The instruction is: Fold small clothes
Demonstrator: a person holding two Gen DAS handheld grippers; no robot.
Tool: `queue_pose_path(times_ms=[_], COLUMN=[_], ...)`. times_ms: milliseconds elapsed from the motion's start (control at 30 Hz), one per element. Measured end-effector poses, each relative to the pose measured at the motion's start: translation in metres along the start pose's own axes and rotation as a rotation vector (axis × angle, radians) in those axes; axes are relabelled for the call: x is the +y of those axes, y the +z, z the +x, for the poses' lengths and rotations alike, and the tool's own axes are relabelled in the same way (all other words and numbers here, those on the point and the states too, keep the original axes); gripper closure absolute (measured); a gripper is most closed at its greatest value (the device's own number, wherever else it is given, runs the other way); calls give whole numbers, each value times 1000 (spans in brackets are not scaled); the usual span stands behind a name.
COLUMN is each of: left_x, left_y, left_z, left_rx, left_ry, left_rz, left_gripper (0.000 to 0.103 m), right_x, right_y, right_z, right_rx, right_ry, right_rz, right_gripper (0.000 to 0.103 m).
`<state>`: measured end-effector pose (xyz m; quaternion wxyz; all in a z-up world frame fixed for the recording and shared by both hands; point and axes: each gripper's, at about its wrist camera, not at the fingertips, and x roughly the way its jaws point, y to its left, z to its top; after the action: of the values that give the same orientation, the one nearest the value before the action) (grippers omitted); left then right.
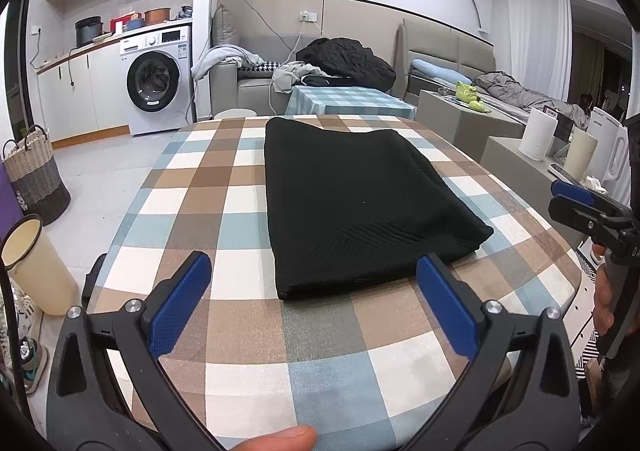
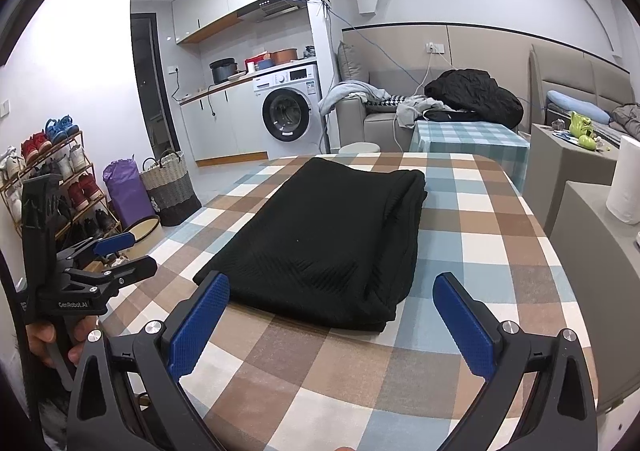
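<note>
Both hand-held grippers, left (image 1: 314, 271) and right (image 2: 332, 289), hung with jaws apart over the tabletop's (image 1: 224, 179) near edge, holding nothing; the folded black garment (image 1: 356, 203) lay mid-tabletop, squared, probably for another fold.

Bare checked tablecloth (image 1: 224, 187) flanks the folded black garment (image 1: 352, 203) both sides

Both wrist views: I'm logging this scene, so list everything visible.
garment: one, black, folded, on the table
table: one, brown-blue-white check cloth
washing machine: one, white, back left
basket: one, woven, floor left
shoe rack: one, left wall
sofa: one, grey, piled with clothes
paper roll: one, white, right
left gripper: open, empty, near table edge
right gripper: open, empty, near table edge
</note>
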<state>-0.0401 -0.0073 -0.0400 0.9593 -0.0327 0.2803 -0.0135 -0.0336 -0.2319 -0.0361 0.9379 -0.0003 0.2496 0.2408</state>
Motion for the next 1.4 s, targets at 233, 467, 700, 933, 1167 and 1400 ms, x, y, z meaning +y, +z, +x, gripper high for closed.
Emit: queue_pose_path(times_ms=[233,467,700,933,1167,1400], left_x=[-1,-1,-1,-1,-1,-1], left_y=[0,0,0,-1,-1,-1], left_z=[0,0,0,0,0,0], left_rx=[2,2,3,1,4,4], left_ry=[-3,-3,-1,-1,-2,-2], left_rz=[2,2,3,2,3,4], left_gripper=[1,1,1,1,1,1], right_x=[-1,-2,-3,-3,-3,-3], right_y=[1,1,1,2,2,2], right_z=[-1,-2,-3,-4,-4,-4], right_rx=[-4,-7,-11,-11,-9,-8], right_ry=[-5,-5,-9,-10,-10,-9], right_rz=[6,6,9,6,9,9], right_gripper=[0,0,0,0,0,0])
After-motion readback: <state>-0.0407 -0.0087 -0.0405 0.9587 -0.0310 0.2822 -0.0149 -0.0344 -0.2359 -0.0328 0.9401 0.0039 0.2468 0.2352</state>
